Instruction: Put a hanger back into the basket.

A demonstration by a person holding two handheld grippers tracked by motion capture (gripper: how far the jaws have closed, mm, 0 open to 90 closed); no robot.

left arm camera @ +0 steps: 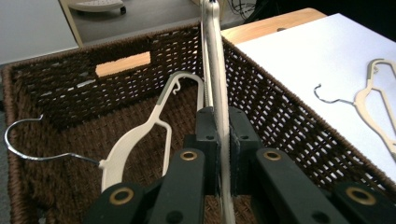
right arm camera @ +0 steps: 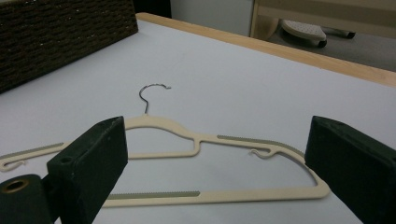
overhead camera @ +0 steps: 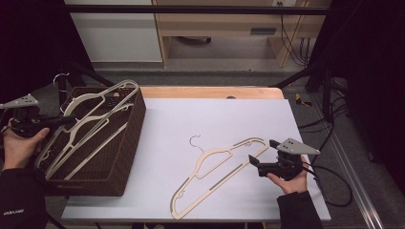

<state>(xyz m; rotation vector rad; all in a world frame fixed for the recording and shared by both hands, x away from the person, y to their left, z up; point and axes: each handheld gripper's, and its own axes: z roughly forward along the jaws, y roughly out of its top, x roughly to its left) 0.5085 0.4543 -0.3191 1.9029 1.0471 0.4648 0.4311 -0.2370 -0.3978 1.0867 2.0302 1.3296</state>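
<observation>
1. Pinching a cream plastic hanger (left arm camera: 215,70) by its thin edge, the left gripper (overhead camera: 56,121) is holding it at the wicker basket (overhead camera: 125,157), at nine o'clock on the table (overhead camera: 215,112).
2. A second cream hanger (left arm camera: 140,135) is lying inside the basket, its wire hook toward the wall.
3. The right gripper (overhead camera: 260,160) is hovering at four o'clock, jaws spread wide and holding nothing.
4. Another hanger (overhead camera: 215,174) is lying flat on the white surface just beside those jaws, hook pointing to twelve o'clock.
</observation>
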